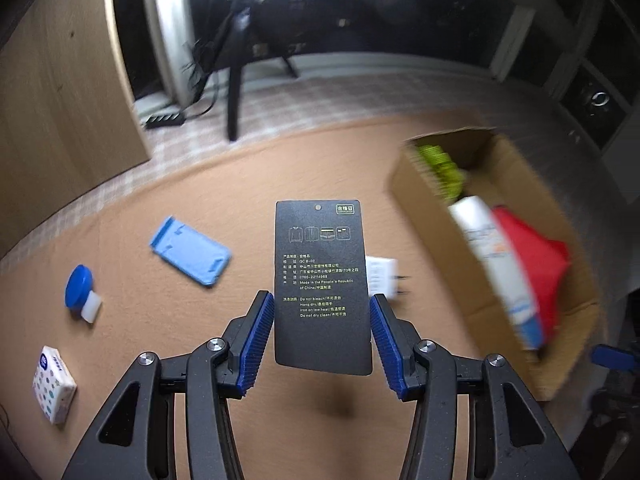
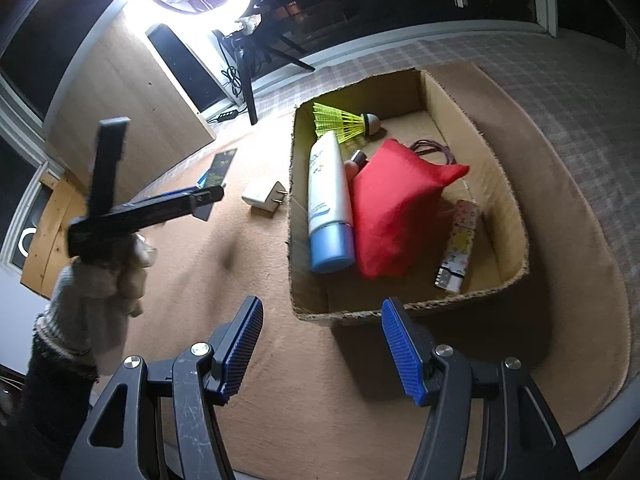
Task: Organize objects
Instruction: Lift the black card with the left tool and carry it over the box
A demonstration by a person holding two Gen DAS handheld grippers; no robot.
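Tag (image 1: pixel 322 288): light, stiff card; I grip its side edges.
Left fingers (image 1: pixel 322 342): holding the tag.
Right fingers (image 2: pixel 322 354): wide, empty.

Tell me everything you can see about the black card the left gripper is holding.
The black card is a flat, matte clothing tag with rounded corners, a small hole near its top, a green label box, garment icons and lines of pale green care text. It stands upright, lifted above the tan mat, between the blue pads of the left gripper, which press its long edges.

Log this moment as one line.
left gripper: holding tag | right gripper: open, empty | box: part filled
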